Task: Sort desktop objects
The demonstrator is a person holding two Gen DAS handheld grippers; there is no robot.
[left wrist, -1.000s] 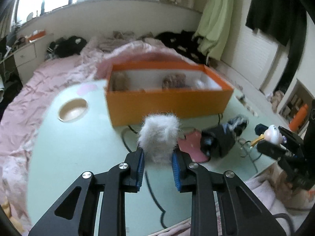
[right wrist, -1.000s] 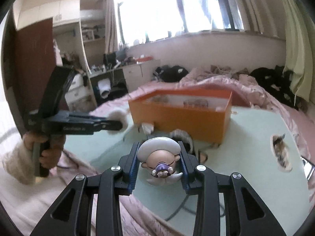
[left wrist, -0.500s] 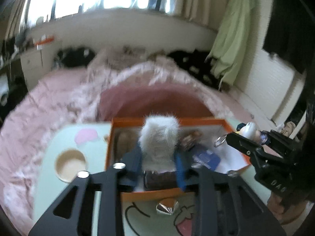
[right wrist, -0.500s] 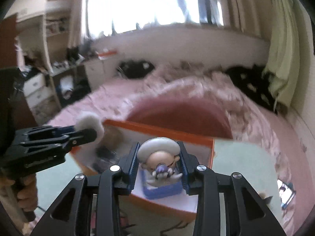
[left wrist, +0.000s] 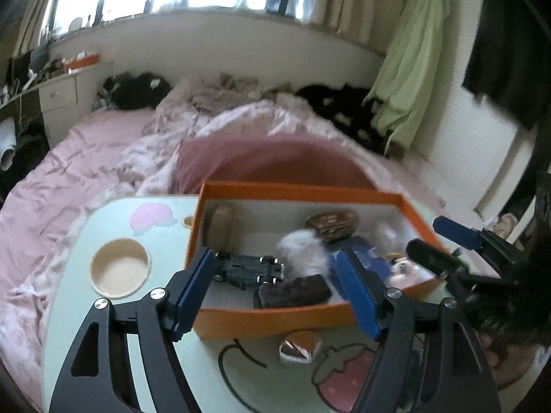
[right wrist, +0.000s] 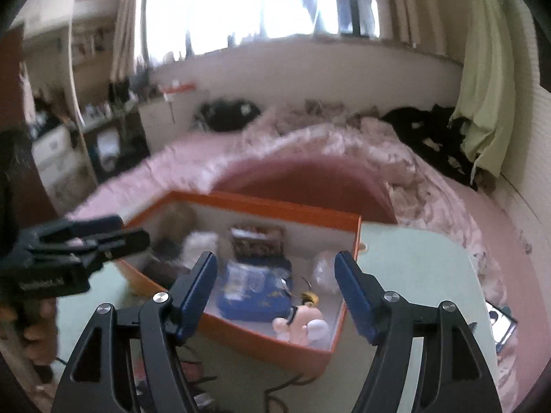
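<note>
A bedroom in daylight: a bright window runs along the far wall, a bed with rumpled pink covers fills the middle, and a green garment (left wrist: 409, 79) hangs at the far right. In the near foreground stands a pale green tabletop (left wrist: 79, 309) with a round recess (left wrist: 120, 268) on its left side and a strawberry drawing near its front edge.

An orange box (left wrist: 268, 320) with a white interior sits on the tabletop, serving as the collecting place for the sorted items. Inside it, from the left wrist view, lie a dark green toy car (left wrist: 248, 270) near the front left, a dark brown block (left wrist: 292, 290) just right of it, a white fluffy pompom (left wrist: 303, 249) in the middle, a brown patterned packet (left wrist: 332, 227) toward the far wall, and a blue case (right wrist: 255, 289). A small doll figure (right wrist: 299, 321) lies on its side in the near right corner of the box.

The left hand-held gripper (left wrist: 275, 292) hovers over the front wall of the box with its jaws spread wide and nothing between them; the pompom rests in the box beneath. The right hand-held gripper (right wrist: 275, 289) hangs above the right end of the box, also spread wide and empty, with the doll figure lying below and between its fingers. Both appear positioned above the box so that items fall inside rather than onto the tabletop.

A shiny foil-wrapped piece (left wrist: 299, 347) lies on the tabletop just in front of the box, seemingly not yet sorted.
</note>
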